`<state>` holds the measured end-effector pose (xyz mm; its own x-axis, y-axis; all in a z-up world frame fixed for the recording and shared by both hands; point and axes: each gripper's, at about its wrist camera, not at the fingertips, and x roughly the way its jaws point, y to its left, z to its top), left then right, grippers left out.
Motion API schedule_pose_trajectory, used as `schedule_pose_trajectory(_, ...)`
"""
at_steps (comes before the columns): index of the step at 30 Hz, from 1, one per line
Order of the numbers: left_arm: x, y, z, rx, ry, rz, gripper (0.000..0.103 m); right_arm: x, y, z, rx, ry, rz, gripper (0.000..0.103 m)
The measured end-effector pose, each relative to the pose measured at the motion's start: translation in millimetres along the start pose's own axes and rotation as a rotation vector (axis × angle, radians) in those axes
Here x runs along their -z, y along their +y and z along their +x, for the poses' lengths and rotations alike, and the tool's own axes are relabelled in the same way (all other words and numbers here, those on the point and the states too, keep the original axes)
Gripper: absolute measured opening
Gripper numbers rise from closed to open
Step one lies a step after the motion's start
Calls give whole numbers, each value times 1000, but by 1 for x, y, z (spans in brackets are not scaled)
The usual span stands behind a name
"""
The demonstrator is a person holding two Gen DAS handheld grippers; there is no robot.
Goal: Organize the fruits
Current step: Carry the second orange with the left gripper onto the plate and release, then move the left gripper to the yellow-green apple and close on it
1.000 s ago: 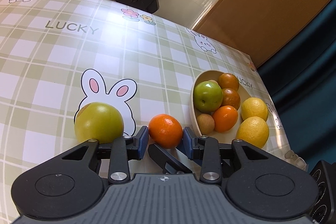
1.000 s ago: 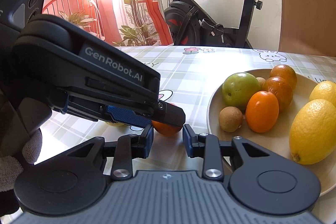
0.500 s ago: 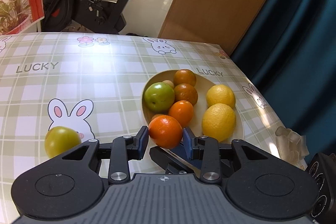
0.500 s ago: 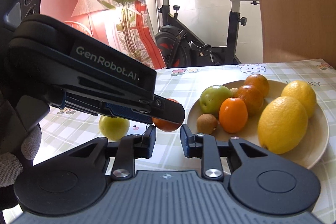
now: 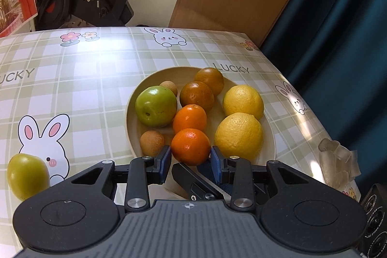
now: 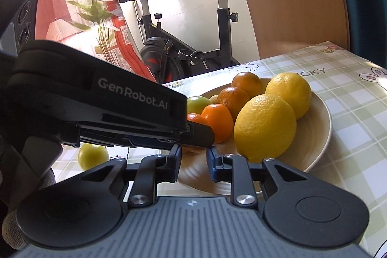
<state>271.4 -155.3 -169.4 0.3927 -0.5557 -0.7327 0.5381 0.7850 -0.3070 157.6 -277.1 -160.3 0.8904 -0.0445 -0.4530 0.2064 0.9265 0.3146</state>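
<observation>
Since a second ago we've carried the orange [image 5: 190, 146], clamped in our left gripper [image 5: 191, 157], over the plate [image 5: 269, 134] at lower centre, ready to release; our right gripper [image 6: 193, 161] is closed, empty.

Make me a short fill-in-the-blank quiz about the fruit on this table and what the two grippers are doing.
1. The left gripper is shut on an ____.
2. The number of lemons on the plate is ____.
3. The green fruit off the plate lies on the ____.
4. The right gripper holds ____.

Missing words: orange; two; table; nothing
</observation>
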Motion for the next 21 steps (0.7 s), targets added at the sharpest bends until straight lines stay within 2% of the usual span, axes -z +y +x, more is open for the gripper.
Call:
schedule_pose_trajectory(8, -6, 0, 10, -1, 1, -16, 38, 1, 4, 1, 35, 0, -10, 29)
schedule_pose_trajectory(10, -8, 0, 9, -4, -5, -22, 37, 2, 6, 1, 47, -5, -21, 33)
schedule_pose_trajectory(12, -9, 1, 4, 10, -21, -21, 37, 3, 9, -1, 53, -23, -38, 39)
schedule_pose_trajectory(21, -13, 8, -30, -3, -94, -3, 38, 7, 21, -11, 47, -92, -113, 39)
